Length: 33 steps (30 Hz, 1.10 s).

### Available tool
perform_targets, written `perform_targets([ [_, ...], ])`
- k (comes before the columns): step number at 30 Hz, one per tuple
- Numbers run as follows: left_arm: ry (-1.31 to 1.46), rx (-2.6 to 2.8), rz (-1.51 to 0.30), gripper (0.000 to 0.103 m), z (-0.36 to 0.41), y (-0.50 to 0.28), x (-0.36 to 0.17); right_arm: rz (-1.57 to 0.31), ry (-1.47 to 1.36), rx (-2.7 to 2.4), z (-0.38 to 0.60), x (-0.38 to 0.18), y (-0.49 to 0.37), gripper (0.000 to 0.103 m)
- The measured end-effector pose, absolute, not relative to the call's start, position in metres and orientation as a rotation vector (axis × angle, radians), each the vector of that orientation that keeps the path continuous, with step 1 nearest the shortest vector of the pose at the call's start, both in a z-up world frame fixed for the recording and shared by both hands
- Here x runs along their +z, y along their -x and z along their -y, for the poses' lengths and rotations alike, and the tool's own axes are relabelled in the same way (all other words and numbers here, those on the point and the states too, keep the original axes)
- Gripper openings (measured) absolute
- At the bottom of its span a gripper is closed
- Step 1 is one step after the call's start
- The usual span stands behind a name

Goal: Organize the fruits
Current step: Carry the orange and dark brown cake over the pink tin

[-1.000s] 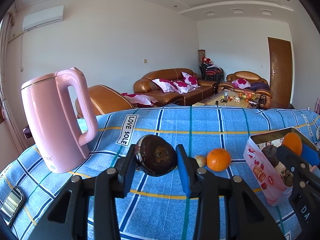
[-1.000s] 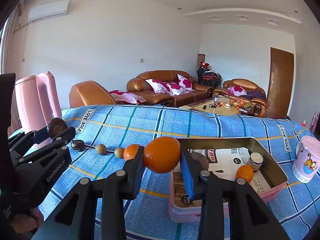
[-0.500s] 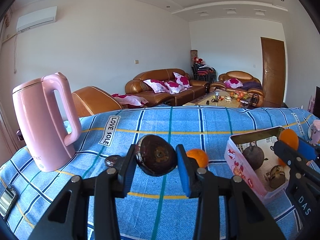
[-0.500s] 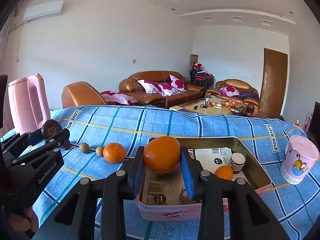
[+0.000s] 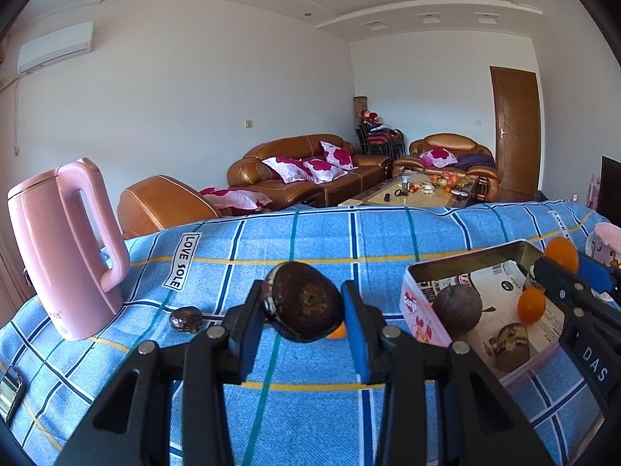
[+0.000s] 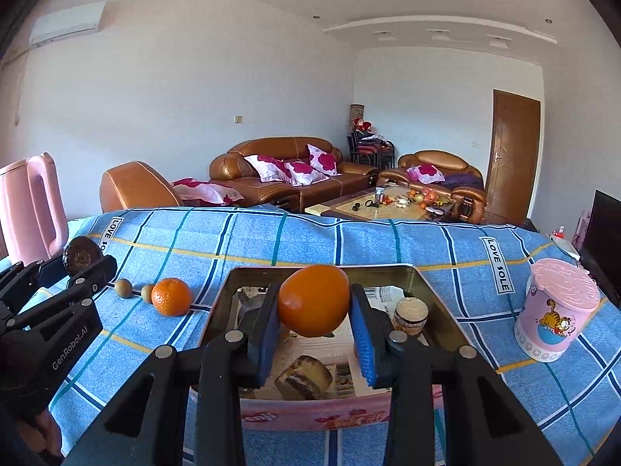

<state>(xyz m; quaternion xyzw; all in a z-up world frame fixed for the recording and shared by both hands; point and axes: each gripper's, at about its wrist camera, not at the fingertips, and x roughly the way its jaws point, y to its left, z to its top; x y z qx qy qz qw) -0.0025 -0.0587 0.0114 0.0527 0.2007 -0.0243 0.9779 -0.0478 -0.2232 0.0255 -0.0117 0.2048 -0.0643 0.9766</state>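
Note:
My left gripper (image 5: 302, 310) is shut on a dark brown fruit (image 5: 304, 306), held above the blue checked cloth left of the pink tin box (image 5: 417, 310). My right gripper (image 6: 314, 310) is shut on an orange (image 6: 313, 300) and holds it over the box (image 6: 310, 415). Inside the box lie a dark round fruit (image 5: 457, 305), a small orange (image 5: 531, 305) and brownish fruits (image 6: 303, 374). On the cloth lie another orange (image 6: 171, 297), two small brown fruits (image 6: 123, 287) and a dark wrinkled fruit (image 5: 185, 319).
A pink kettle (image 5: 64, 248) stands at the left of the table. A pink cartoon cup (image 6: 553, 314) stands right of the box. A small jar (image 6: 411, 314) sits inside the box. A phone (image 5: 9, 388) lies at the left edge.
Both grippers have moved right. The right one, with its orange, now hangs over the box. The left one, with the dark fruit, has come closer to the box.

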Motion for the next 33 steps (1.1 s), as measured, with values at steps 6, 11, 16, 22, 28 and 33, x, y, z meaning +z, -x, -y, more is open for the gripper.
perform_targets([
  [6, -0.103, -0.066, -0.41, 0.04, 0.068, 0.0, 0.012, -0.412, 0.022, -0.157, 0.237, 0.027, 0.046, 0.037],
  [11, -0.105, -0.077, -0.407, 0.04, 0.075, 0.0, 0.012, -0.412, 0.017, -0.181, 0.251, 0.027, 0.046, 0.037],
  [16, -0.112, -0.093, -0.402, 0.04, 0.084, -0.001, 0.013, -0.42, -0.01, -0.212, 0.27, 0.027, 0.044, 0.037],
  [22, -0.106, -0.124, -0.397, 0.04, 0.097, -0.003, 0.015, -0.419, -0.029, -0.257, 0.29, 0.028, 0.043, 0.037],
  [28, -0.106, -0.231, -0.405, 0.04, 0.13, -0.007, 0.019, -0.41, -0.07, -0.299, 0.311, 0.032, 0.043, 0.037],
  [33, -0.104, -0.311, -0.453, 0.04, 0.162, -0.015, 0.013, -0.422, -0.091, -0.318, 0.323, 0.031, 0.034, 0.037],
])
